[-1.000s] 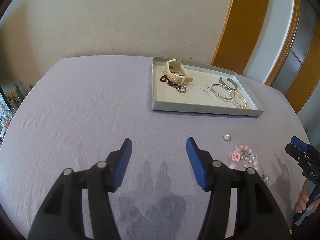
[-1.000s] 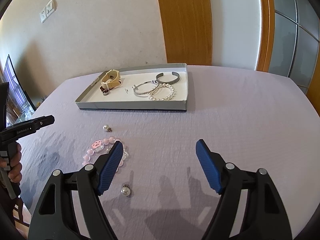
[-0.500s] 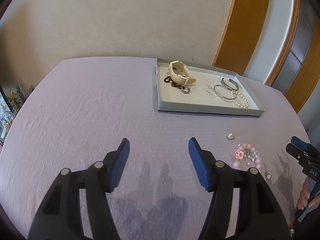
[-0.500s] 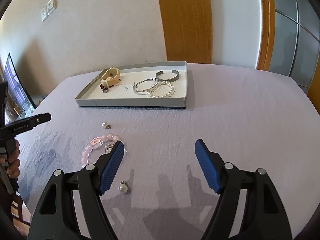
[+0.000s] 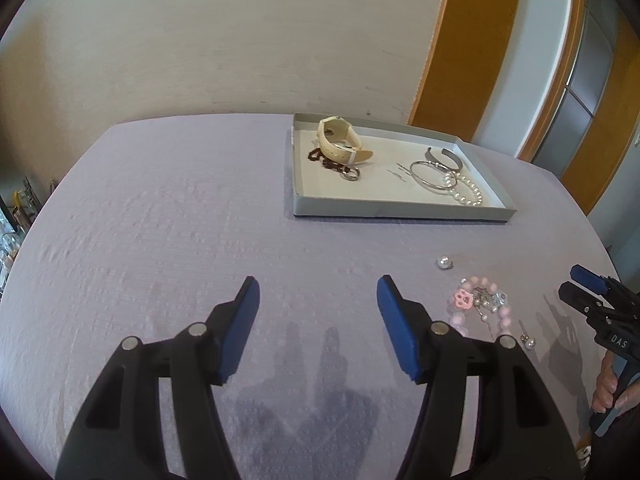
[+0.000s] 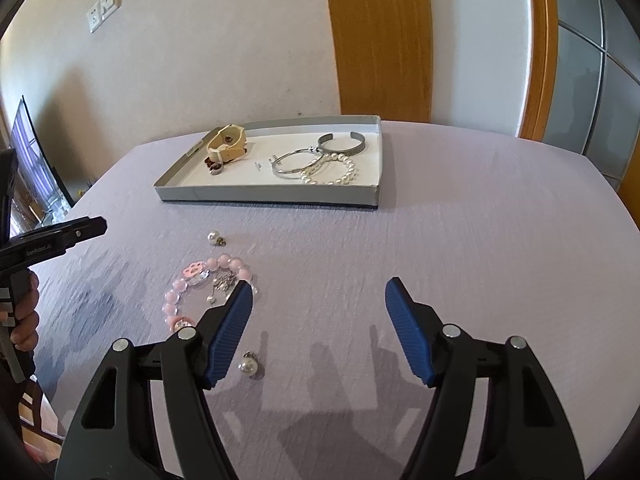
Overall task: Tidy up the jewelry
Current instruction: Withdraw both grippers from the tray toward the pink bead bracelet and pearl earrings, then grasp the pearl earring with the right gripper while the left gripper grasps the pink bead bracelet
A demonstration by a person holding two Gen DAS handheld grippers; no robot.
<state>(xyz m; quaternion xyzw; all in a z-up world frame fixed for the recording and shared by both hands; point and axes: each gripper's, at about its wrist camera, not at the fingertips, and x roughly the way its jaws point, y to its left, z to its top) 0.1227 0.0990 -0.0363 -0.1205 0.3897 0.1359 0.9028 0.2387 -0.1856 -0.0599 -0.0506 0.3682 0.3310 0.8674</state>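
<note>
While both tools hover over the lilac-covered surface (image 5: pixel 160 220), wide bare cloth lies ahead of the left tool (image 5: pixel 316 292) up to the far rounded edge, and open cloth spreads to the right of the right tool (image 6: pixel 320 292) towards the right-hand edge. The left tool's jaws stand apart with nothing between them. The right tool's jaws are closing, with only cloth between them; its left finger (image 6: pixel 228 336) overlaps the near end of the pink bead bracelet (image 6: pixel 200 284) in that view, though whether it touches the beads is hard to say.

Compared with a second ago, the left tool's jaws stand slightly wider and the grey tray (image 5: pixel 400 212) sits a little further right in its view; the right tool's jaws have narrowed.

The tray rests near the far edge, holding a cream watch (image 5: pixel 340 144), a dark bead string (image 5: pixel 324 162), a small ring (image 5: pixel 351 173), a silver bangle (image 5: pixel 430 174), a grey cuff (image 5: pixel 444 158) and a pearl bracelet (image 5: pixel 466 188). Loose on the cloth between tray and tools lie one pearl earring (image 6: pixel 216 237) beyond the pink bracelet and another pearl earring (image 6: pixel 248 366) just beside the right tool's left finger. A hand (image 6: pixel 24 320) grips the left tool's handle at the left edge.
</note>
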